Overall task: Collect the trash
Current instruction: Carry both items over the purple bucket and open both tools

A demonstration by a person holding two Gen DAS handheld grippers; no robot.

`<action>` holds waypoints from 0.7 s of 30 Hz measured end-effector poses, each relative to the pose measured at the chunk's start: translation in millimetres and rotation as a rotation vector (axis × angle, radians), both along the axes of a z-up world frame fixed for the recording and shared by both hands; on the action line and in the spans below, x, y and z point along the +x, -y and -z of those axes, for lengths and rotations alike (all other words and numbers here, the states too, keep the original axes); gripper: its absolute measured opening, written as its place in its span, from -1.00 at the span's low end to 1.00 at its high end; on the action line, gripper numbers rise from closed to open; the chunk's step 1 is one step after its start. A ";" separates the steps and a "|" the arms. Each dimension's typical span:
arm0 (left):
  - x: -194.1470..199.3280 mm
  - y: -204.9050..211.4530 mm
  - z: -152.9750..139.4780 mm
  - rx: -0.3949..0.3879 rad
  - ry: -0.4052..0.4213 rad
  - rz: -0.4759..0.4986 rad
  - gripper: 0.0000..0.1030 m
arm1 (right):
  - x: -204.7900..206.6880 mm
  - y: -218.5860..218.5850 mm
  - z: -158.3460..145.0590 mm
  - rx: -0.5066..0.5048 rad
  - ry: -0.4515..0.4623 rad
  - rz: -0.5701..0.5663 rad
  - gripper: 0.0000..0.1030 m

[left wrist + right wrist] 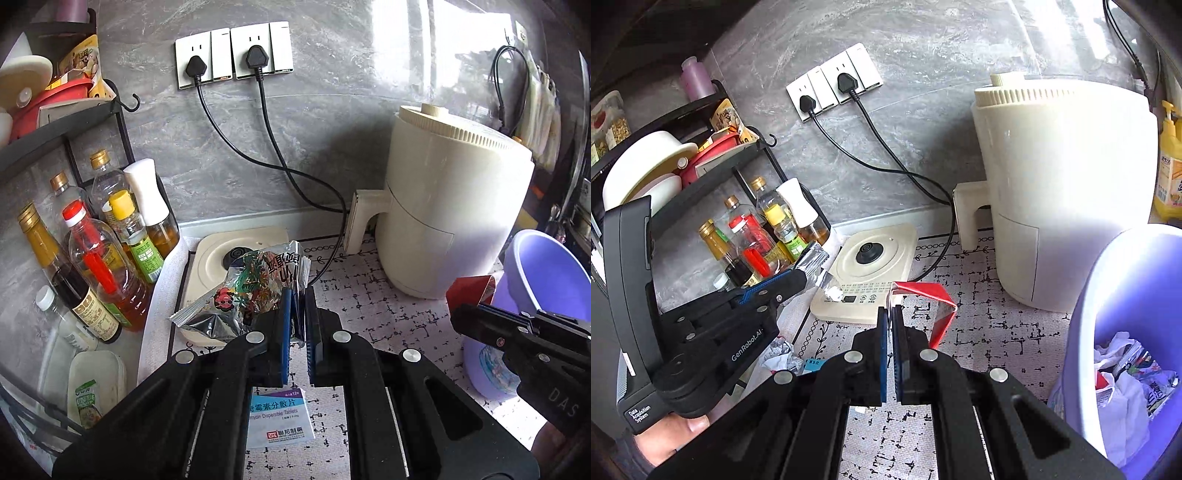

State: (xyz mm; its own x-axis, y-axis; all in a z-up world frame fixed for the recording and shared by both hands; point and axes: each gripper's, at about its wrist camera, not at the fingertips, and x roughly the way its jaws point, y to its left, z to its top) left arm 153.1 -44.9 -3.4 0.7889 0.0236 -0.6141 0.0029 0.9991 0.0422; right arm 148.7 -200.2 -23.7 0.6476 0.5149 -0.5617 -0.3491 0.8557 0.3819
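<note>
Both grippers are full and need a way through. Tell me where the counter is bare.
Bare mat lies between the kettle base, the white appliance and the purple bin. It is crowded at the bottles and rack, with crumpled paper nearby.

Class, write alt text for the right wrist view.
The right gripper pinches a red wrapper above the patterned mat, near a purple bin holding trash; the left gripper holds a silver packet.

The left gripper [299, 295] points down and forward, its 2 jaws clamped on a thin edge. At right, the right gripper [891, 314] is tilted likewise, jaws pinched together on something thin.
</note>
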 end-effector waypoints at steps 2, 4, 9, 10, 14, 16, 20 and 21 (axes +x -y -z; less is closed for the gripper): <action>1.0 10.4 -3.9 -0.004 0.011 0.029 -0.85 | -4.2 11.2 -6.7 0.001 0.015 0.033 -0.93; 2.0 21.4 -7.0 -0.008 0.020 0.061 -0.85 | -8.4 24.2 -12.2 0.000 0.028 0.066 -0.93; 1.0 53.4 -12.6 -0.012 0.037 0.140 -0.85 | -18.0 56.7 -18.6 0.000 0.047 0.147 -0.93; 0.6 59.6 -13.7 -0.012 0.040 0.156 -0.85 | -19.6 62.9 -19.4 0.000 0.048 0.161 -0.93; 0.5 84.2 -17.5 -0.015 0.049 0.212 -0.85 | -26.7 86.5 -23.3 0.002 0.058 0.217 -0.93; 0.0 96.8 -19.6 -0.018 0.055 0.242 -0.85 | -30.0 97.0 -25.5 0.002 0.064 0.245 -0.93; -0.6 120.9 -23.5 -0.024 0.065 0.303 -0.85 | -37.0 118.6 -27.7 -0.001 0.071 0.300 -0.93; -0.6 126.1 -24.3 -0.026 0.066 0.317 -0.85 | -38.7 124.3 -28.2 -0.001 0.072 0.315 -0.92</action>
